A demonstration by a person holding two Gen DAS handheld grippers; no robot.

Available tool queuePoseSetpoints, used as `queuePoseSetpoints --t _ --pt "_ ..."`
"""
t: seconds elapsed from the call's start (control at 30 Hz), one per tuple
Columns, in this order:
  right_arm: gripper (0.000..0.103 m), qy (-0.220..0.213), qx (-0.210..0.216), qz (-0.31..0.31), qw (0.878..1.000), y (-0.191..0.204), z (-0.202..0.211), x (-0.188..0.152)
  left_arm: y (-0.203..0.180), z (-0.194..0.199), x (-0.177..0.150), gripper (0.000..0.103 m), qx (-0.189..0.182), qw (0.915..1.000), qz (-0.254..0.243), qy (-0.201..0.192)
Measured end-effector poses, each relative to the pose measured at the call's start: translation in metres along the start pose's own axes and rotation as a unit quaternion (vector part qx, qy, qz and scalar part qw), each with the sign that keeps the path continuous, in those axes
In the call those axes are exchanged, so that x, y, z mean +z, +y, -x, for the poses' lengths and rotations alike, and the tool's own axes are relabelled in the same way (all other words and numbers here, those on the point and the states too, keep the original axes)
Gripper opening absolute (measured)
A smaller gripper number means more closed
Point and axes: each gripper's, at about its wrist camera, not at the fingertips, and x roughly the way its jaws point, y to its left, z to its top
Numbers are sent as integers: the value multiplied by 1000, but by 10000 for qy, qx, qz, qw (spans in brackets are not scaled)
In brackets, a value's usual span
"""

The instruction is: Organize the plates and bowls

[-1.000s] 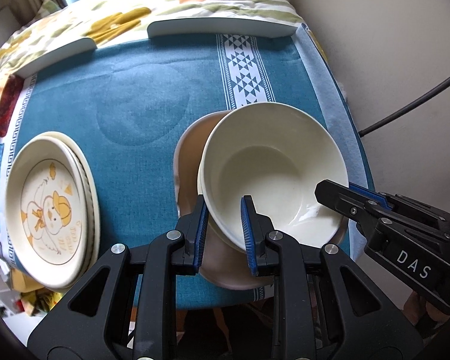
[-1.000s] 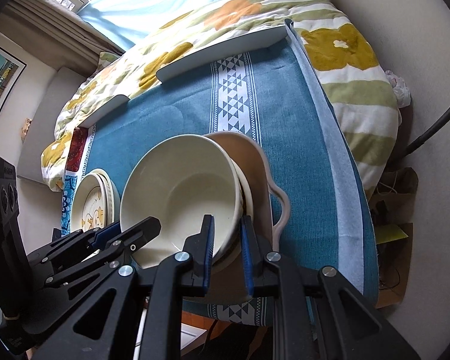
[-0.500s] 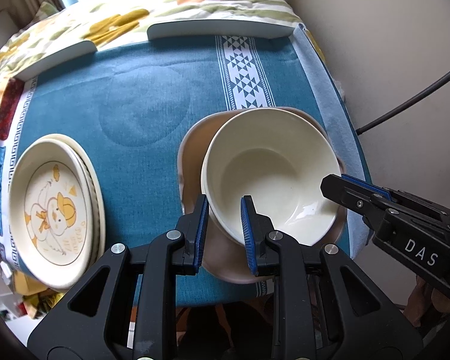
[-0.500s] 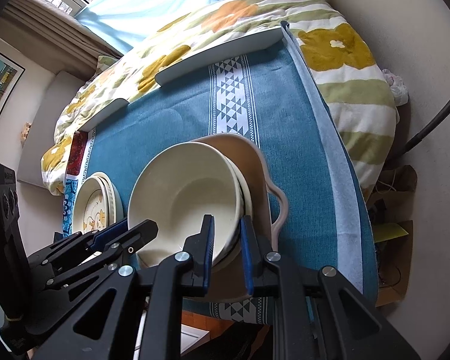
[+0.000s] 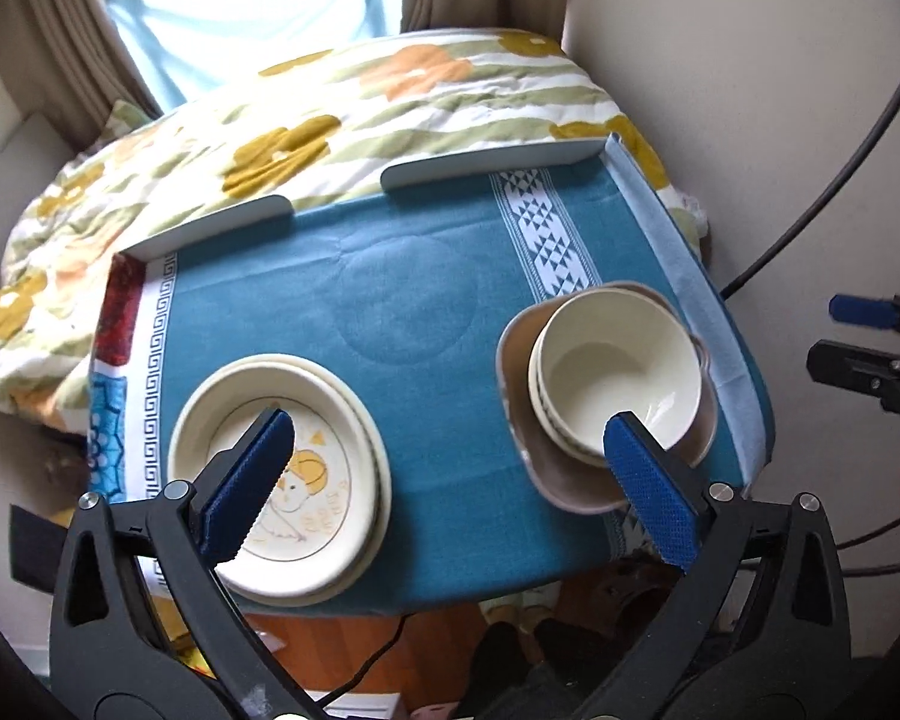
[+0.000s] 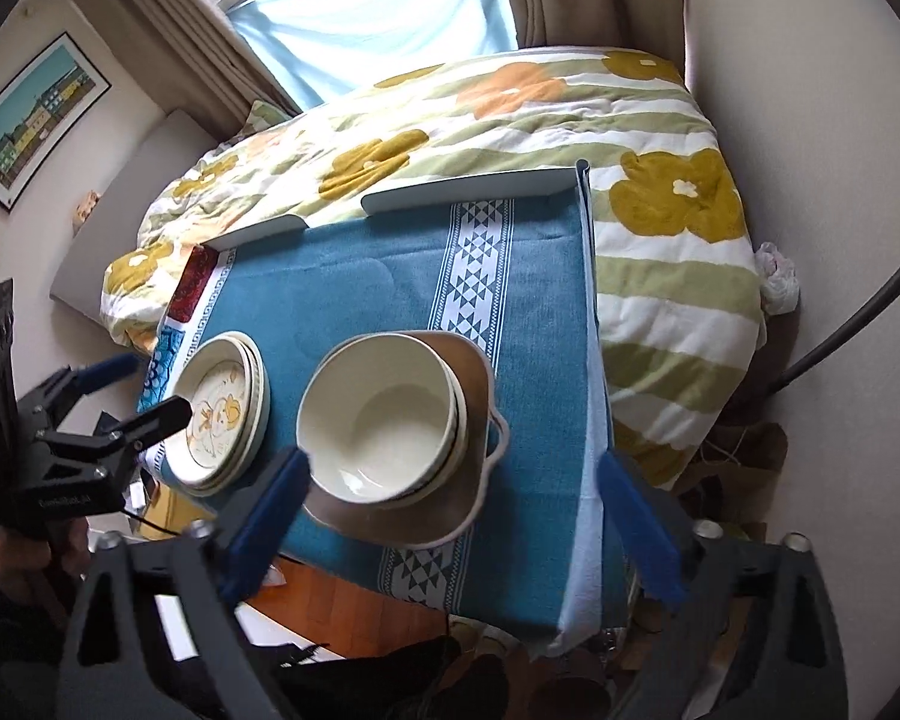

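A cream bowl [image 5: 618, 372] sits nested on other cream bowls inside a brown handled dish [image 5: 564, 480] at the right of the blue-clothed table. Stacked cream plates [image 5: 282, 480], the top one with a duck picture, lie at the left. My left gripper [image 5: 444, 426] hovers above the table's near edge, its jaws opening wide with nothing between them. My right gripper [image 6: 453, 462] hangs above the bowl [image 6: 384, 414] and dish [image 6: 468, 372], jaws also opening and free of the bowl. The right wrist view shows the plates [image 6: 222, 402] with the left gripper [image 6: 144, 390] over them.
The blue cloth [image 5: 420, 300] has white raised edging along its far side. A flowered quilt [image 6: 510, 120] lies beyond it. A wall [image 5: 750, 90] and a dark cable [image 5: 840, 150] stand close on the right. The floor shows below the table's near edge.
Both grippers were shut on the cream bowl's rim; they have let go, opened wide and risen back from the table. The bowl rests in the stack.
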Motion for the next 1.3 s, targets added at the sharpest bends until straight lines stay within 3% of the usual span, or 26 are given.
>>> queuePoseSetpoints --t 0.17,0.3,0.4,0.5,0.8,0.97,1.07,1.2,1.3 --pt "100 596 -843 858 9910 7 -18 -10 -7 -24 -12 103 -238 9971 -482 530" --pt "100 989 -899 1439 9805 19 -43 -9 -12 -49 -10 103 -603 9923 -476 967" --pt "98 1313 -837 1477 9767 17 -67 -5 -17 -69 -10 102 -649 9880 -599 1263" --pt "84 1591 -692 1484 9736 12 -88 -4 -24 -86 -12 100 -654 9837 -723 1512" --pt "60 2188 -397 1287 9664 4 -130 -5 -35 -130 -14 72 -1057 9694 -640 2123" --pt "50 2306 -263 1138 9660 -3 -143 -7 -43 -148 -16 58 -1216 9637 -587 2304" --pt "39 2329 -54 961 9677 -7 -148 -11 -50 -154 -20 43 -1301 9602 -633 2389" --pt "28 2303 147 888 9689 -7 -153 -14 -55 -157 -24 24 -1432 9606 -565 2313" --pt "18 2281 283 910 9690 -4 -157 -19 -64 -155 -28 23 -1231 9671 -749 2098"
